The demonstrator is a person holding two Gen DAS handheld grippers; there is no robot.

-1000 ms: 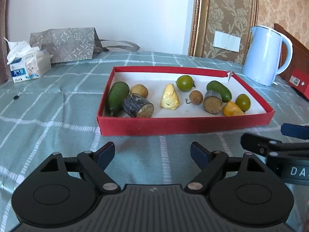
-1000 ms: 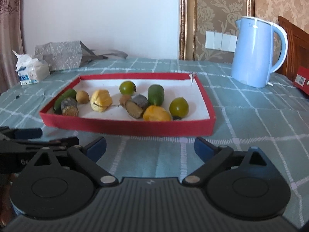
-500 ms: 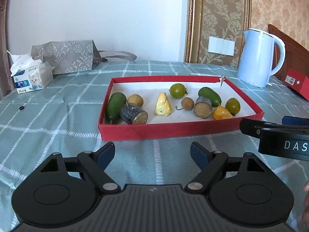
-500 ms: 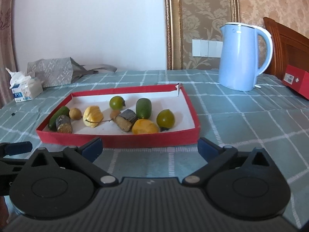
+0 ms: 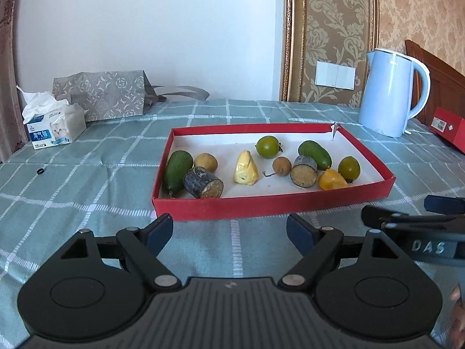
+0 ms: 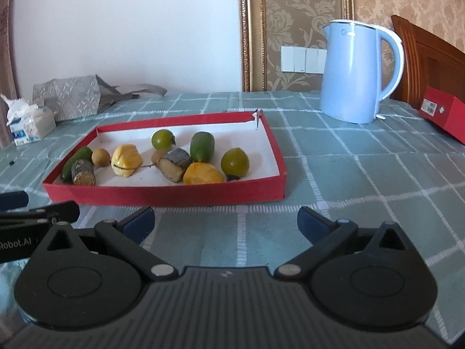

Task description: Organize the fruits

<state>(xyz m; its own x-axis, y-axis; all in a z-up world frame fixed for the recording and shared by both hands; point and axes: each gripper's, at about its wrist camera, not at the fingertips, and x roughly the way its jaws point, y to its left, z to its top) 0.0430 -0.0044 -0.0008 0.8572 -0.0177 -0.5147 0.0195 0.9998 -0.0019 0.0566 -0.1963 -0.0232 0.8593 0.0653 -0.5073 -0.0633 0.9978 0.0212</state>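
Where the frame ends, right gripper [image 5: 412, 218] cut off.

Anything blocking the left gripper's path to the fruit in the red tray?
Only the red tray's near wall: it stands between the open left gripper and the fruit, so the fingers must clear it. Otherwise just bare tablecloth.
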